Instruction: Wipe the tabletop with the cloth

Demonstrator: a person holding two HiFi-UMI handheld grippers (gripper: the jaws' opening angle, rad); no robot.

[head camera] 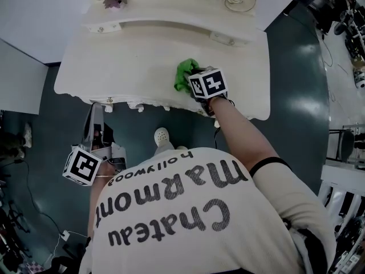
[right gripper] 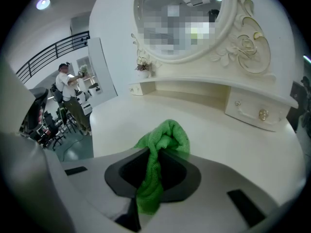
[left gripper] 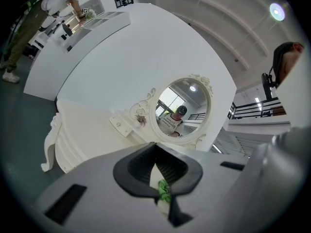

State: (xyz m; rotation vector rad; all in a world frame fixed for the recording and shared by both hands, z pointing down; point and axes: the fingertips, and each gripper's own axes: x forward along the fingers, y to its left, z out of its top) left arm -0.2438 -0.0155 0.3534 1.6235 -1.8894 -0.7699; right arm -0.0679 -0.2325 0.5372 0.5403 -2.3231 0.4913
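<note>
A green cloth (head camera: 185,73) lies bunched on the cream dressing-table top (head camera: 137,56), right of its middle and near the front edge. My right gripper (head camera: 194,82) is shut on it; in the right gripper view the cloth (right gripper: 163,140) runs down between the dark pads of that gripper (right gripper: 150,191) and bulges out ahead over the tabletop (right gripper: 223,130). My left gripper (head camera: 96,119) hangs off the table, low at my left side, above the floor. Its jaws (left gripper: 158,178) are together with nothing held; through their slit a bit of the cloth (left gripper: 164,191) shows far off.
An oval mirror (right gripper: 180,18) in an ornate frame stands at the table's back, with a raised shelf and a small drawer (right gripper: 252,108). A dried flower sprig (head camera: 116,0) sits at the back left. Dark floor (head camera: 296,84) surrounds the table. A person (right gripper: 68,91) stands far off.
</note>
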